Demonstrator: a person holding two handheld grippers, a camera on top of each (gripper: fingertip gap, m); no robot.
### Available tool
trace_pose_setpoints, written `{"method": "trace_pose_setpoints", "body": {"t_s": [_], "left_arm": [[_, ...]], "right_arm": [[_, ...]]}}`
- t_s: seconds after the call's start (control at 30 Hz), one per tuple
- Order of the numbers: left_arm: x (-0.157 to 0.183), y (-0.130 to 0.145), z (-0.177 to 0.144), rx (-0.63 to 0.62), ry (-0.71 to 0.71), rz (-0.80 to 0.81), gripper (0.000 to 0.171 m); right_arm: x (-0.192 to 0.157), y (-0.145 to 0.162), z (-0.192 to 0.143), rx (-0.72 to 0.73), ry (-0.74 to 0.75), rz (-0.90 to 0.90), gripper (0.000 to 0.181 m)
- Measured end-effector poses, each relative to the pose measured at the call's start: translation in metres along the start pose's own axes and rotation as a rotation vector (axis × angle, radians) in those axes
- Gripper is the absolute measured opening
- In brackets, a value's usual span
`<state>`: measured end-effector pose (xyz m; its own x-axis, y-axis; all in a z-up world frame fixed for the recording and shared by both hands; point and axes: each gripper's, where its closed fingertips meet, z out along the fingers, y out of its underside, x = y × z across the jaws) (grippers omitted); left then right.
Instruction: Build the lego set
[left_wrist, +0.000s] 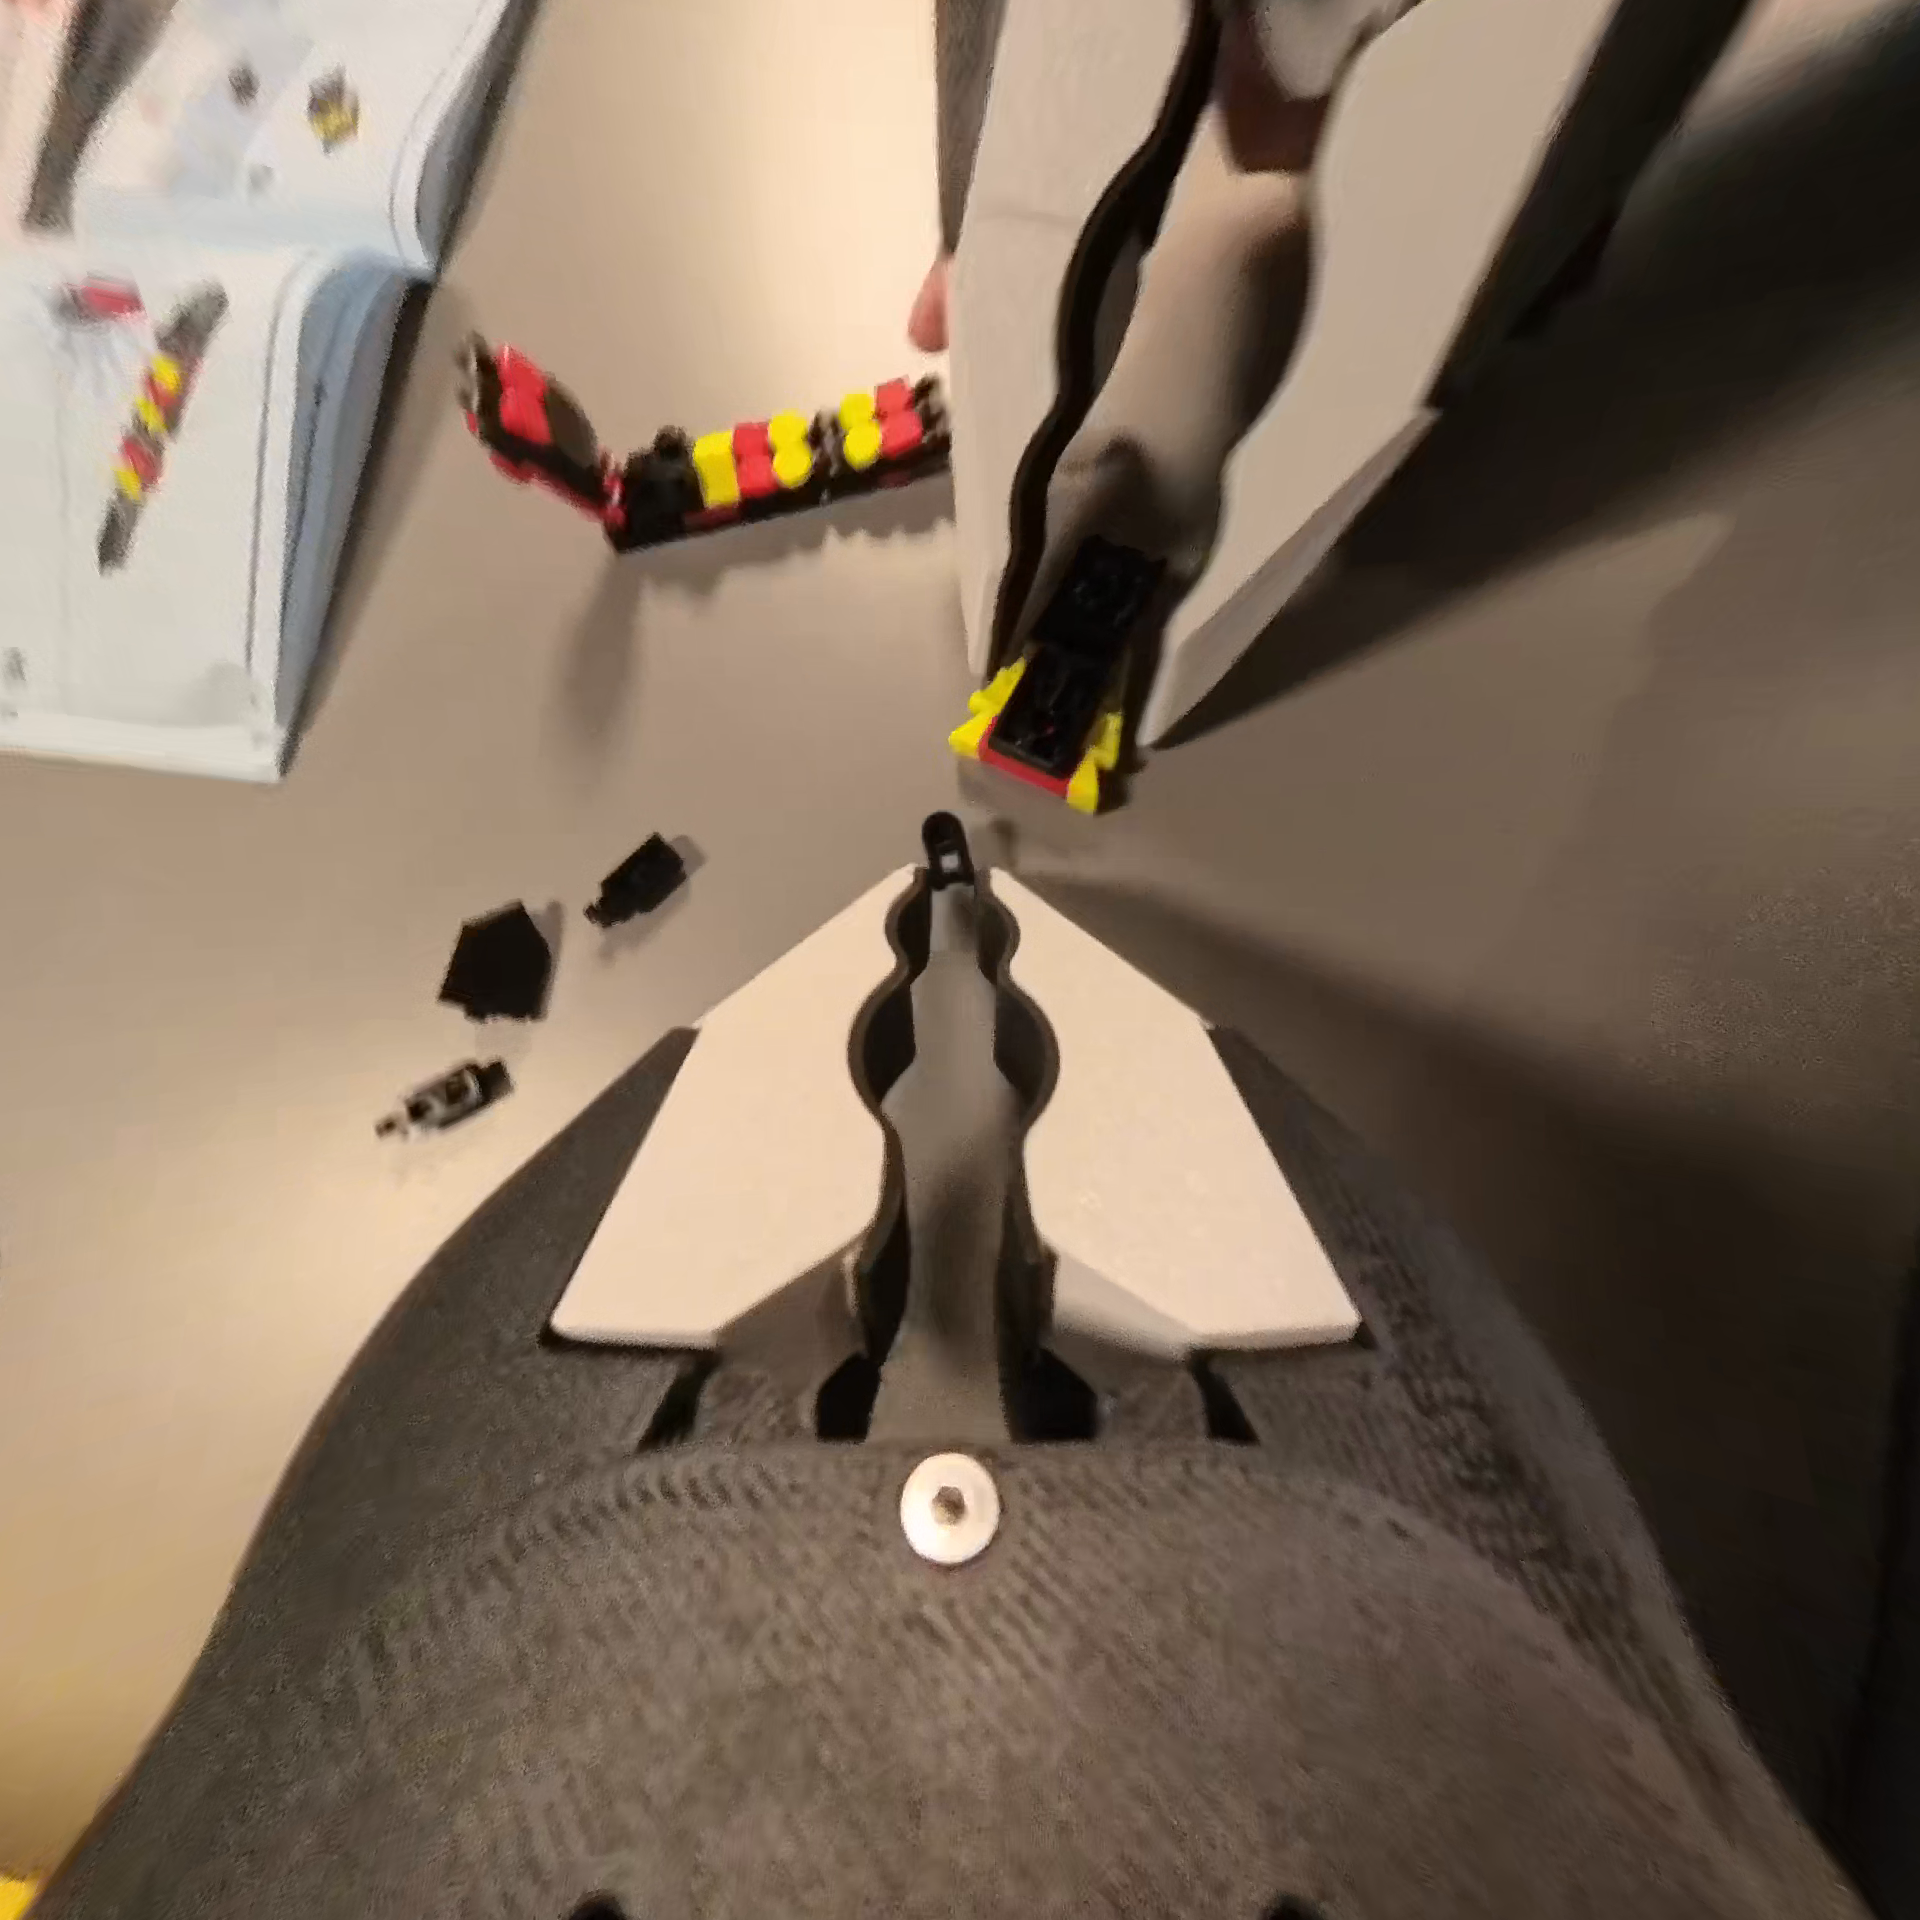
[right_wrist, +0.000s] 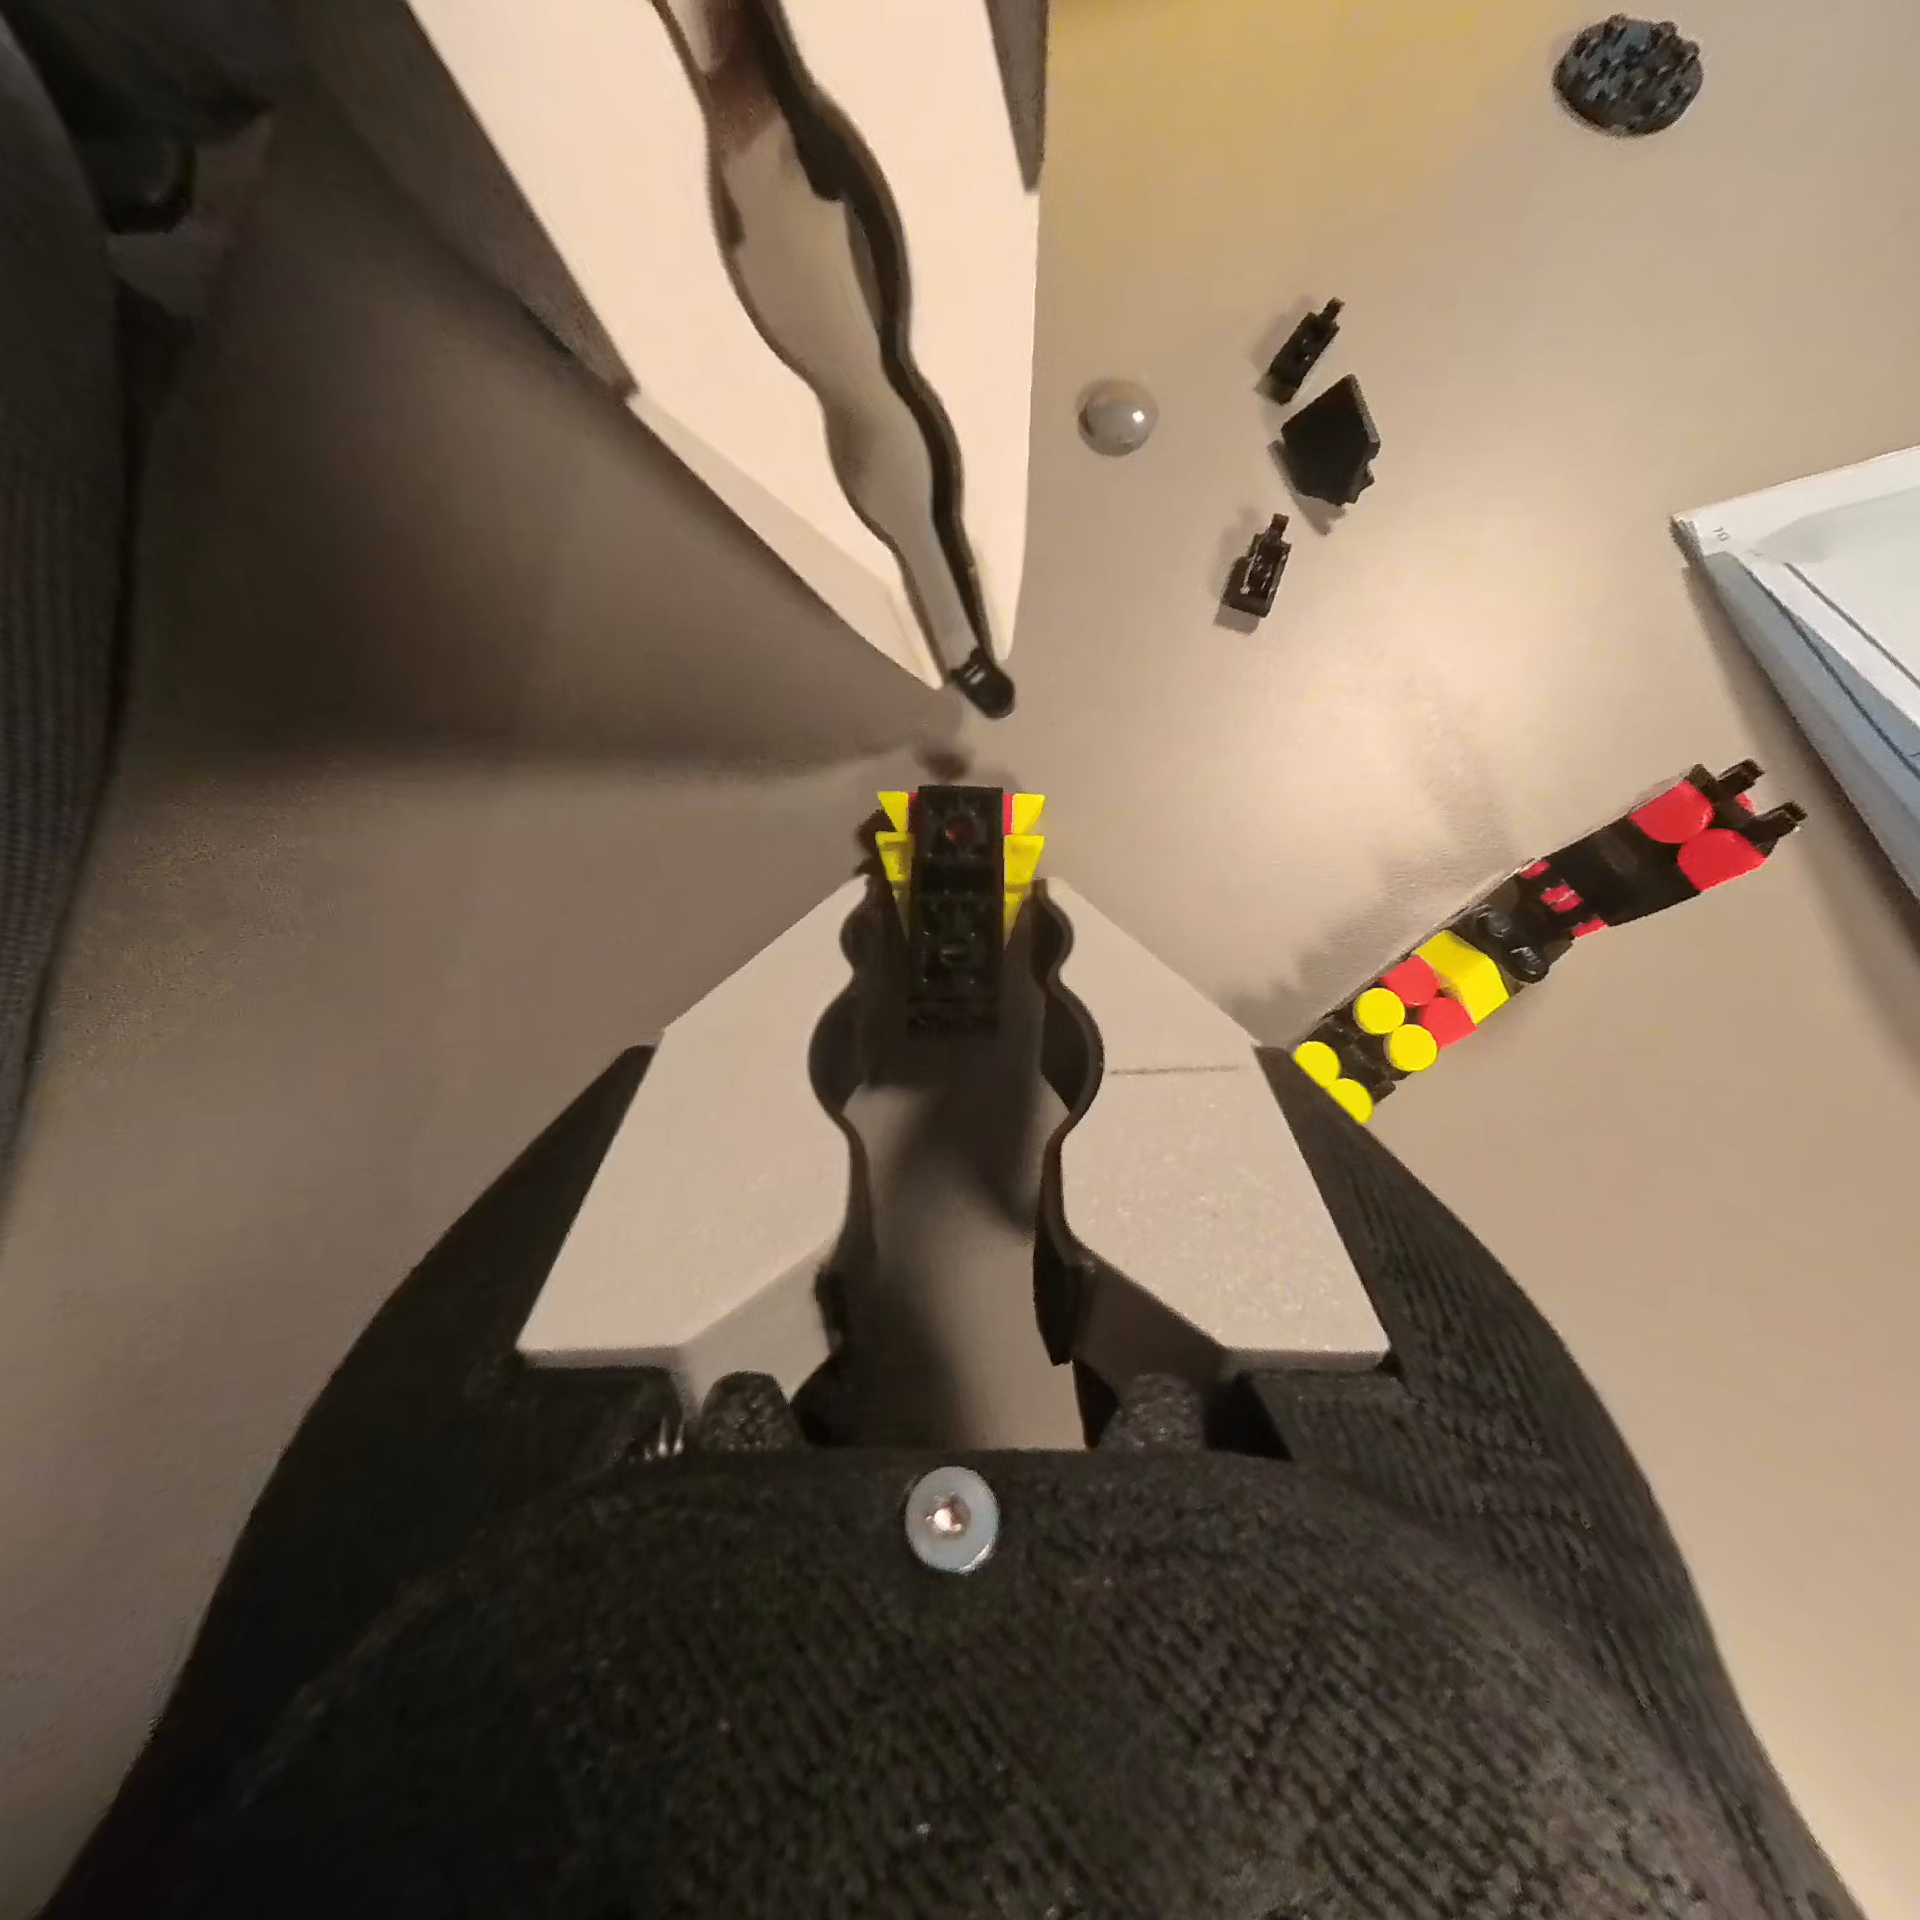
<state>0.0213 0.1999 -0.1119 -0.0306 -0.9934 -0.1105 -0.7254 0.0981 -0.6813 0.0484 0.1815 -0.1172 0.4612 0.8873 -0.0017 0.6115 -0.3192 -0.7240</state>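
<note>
The black lego sub-assembly (right_wrist: 956, 914) with yellow teeth sits clamped in the right tongs (right_wrist: 951, 883), end facing out so the left tongs (left_wrist: 948, 878), clamped on a small black pin (left_wrist: 943, 847), can plug it in above the surface (right_wrist: 1455, 727).

Lighting: we note warm, moderate light, with soft shadows on the table (right_wrist: 1455, 727) and faint glare there. Quality: we see motion blur in the left wrist view, sharper right; strong wide-angle bending at edges.
</note>
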Motion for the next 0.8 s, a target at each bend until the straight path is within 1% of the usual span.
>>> {"method": "trace_pose_setpoints", "body": {"t_s": [0.07, 0.13, 0.27, 0.33, 0.4, 0.6, 0.8], "left_arm": [[0.001, -0.013, -0.005, 0.065, 0.007, 0.062, 0.007], [0.008, -0.020, -0.009, 0.088, 0.067, 0.124, 0.007], [0.014, -0.025, -0.008, 0.049, 0.166, 0.168, 0.007], [0.021, -0.025, -0.007, 0.032, 0.243, 0.173, 0.007], [0.024, -0.022, -0.005, 0.003, 0.285, 0.180, 0.007], [0.028, -0.013, 0.000, -0.066, 0.306, 0.201, 0.007], [0.028, -0.013, 0.001, -0.056, 0.311, 0.187, 0.007]], "right_arm": [[0.000, 0.000, 0.000, 0.003, -0.002, -0.003, 0.024], [-0.001, 0.000, 0.000, 0.004, -0.006, -0.007, 0.023], [-0.005, 0.000, 0.000, 0.003, -0.030, -0.024, 0.023], [-0.009, 0.000, -0.001, 0.003, -0.049, -0.030, 0.023], [-0.012, 0.000, 0.000, 0.007, -0.068, -0.034, 0.023], [-0.016, 0.000, 0.000, 0.009, -0.091, -0.040, 0.023], [-0.016, 0.000, 0.000, 0.006, -0.088, -0.042, 0.023]]}}
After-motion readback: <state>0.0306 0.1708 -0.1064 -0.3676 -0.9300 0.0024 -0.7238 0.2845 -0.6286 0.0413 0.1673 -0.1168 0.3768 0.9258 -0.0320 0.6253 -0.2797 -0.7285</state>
